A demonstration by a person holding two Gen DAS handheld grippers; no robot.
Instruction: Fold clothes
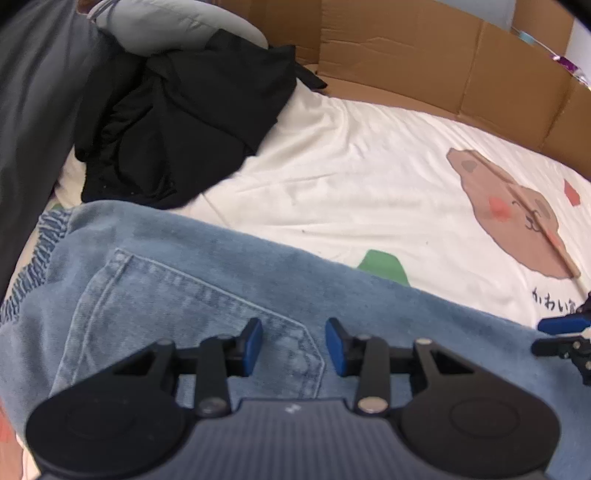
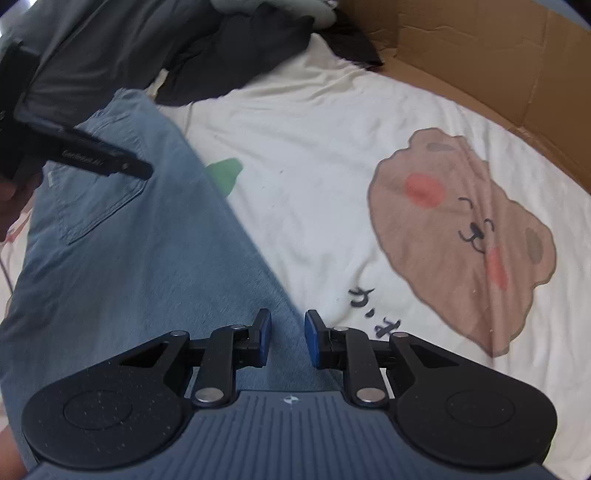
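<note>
Light blue jeans [image 1: 229,280] lie flat across a white bed sheet [image 1: 351,177], back pocket [image 1: 192,317] up. My left gripper [image 1: 293,332] hovers open just over the pocket's corner, with nothing pinched between its blue pads. In the right wrist view the jeans [image 2: 122,280] run from upper left to bottom centre. My right gripper [image 2: 288,325] stands open over their right edge, and its pads do not press on the cloth. The left gripper [image 2: 110,162] shows there above the pocket. The right gripper's fingers [image 1: 546,336] poke in at the left wrist view's right edge.
A crumpled black garment [image 1: 177,122] lies beyond the jeans, with a grey cushion [image 1: 166,26] behind it. Cardboard walls [image 1: 424,62] fence the far side. The sheet carries a brown bear print [image 2: 461,236]. A person's dark grey clothing [image 1: 33,110] borders the left.
</note>
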